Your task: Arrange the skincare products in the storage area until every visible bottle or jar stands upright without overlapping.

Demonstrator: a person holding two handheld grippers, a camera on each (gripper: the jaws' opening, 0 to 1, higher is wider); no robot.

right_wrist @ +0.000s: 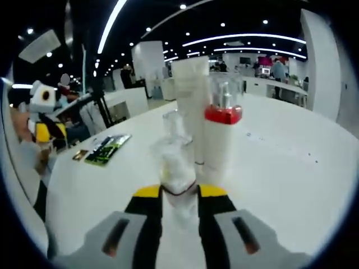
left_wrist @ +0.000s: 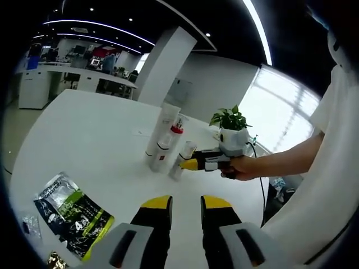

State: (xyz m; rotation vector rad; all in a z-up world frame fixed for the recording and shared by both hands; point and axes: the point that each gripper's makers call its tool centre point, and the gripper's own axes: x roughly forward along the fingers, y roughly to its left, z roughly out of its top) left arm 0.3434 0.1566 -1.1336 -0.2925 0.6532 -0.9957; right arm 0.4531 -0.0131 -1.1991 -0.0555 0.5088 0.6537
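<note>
Risk sits closest to me: my right gripper (right_wrist: 179, 193) has its fingers closed on a small clear bottle (right_wrist: 175, 168), upright, just beside the red-collared pump bottle (right_wrist: 221, 140) and the tall white tube (right_wrist: 193, 101) behind it. I judge a careless release or sideways nudge could knock those neighbours over, since they stand crowded together. My left gripper (left_wrist: 185, 204) hovers over bare tabletop (left_wrist: 95, 129), fingers apart and holding nothing, with a green-and-black sachet (left_wrist: 73, 216) lying flat to its left. Farther off, the same cluster of products stands near a potted plant (left_wrist: 231, 130). Beyond the round white tabletop I see an open office with ceiling light strips and bright windows.
</note>
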